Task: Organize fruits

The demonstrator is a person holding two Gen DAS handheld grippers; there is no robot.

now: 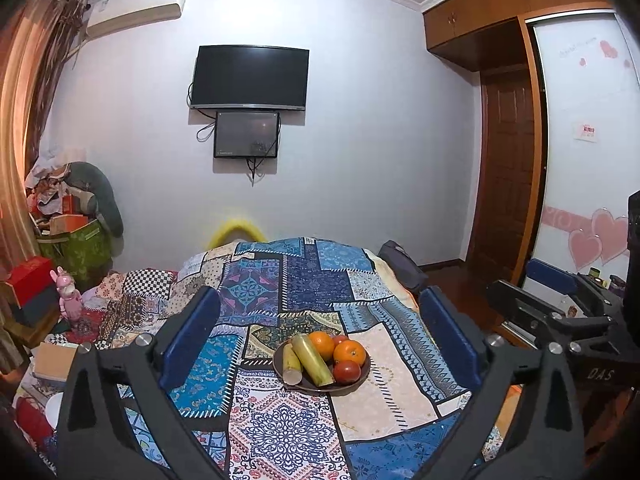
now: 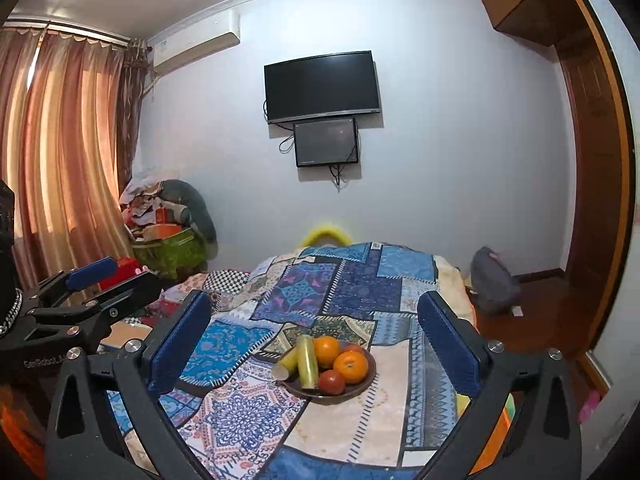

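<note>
While both tools stand wide apart with nothing between their blue pads, the fruit sits gathered in one dish on the patchwork cloth. In the left wrist view the left tool [image 1: 320, 316] frames the brown plate [image 1: 362, 378], which lies ahead on the cloth-covered worktop [image 1: 384, 404], apart from both pads. On the plate two oranges [image 1: 349, 351] lie at the 1 o'clock side, one behind the other and touching. A tomato [image 1: 346, 371] rests at 4 o'clock, just beside the nearer orange, and a second reddish fruit peeks out behind the oranges, mostly hidden. Two yellow-green sugarcane pieces [image 1: 312, 359] lie side by side from 11 o'clock toward 6 o'clock, the shorter one at the 9 o'clock rim with its cut end facing the camera.

The right tool [image 1: 560, 304] shows at 3 o'clock in that view, beside the worktop's edge. In the right wrist view the right tool [image 2: 314, 324] likewise brackets the plate [image 2: 370, 376], and the left tool [image 2: 92, 284] appears at 9 o'clock, near the curtain [image 2: 68, 140]. On the far wall a television [image 1: 250, 78] hangs above a smaller screen [image 1: 247, 134], at 12 o'clock from the plate.
</note>
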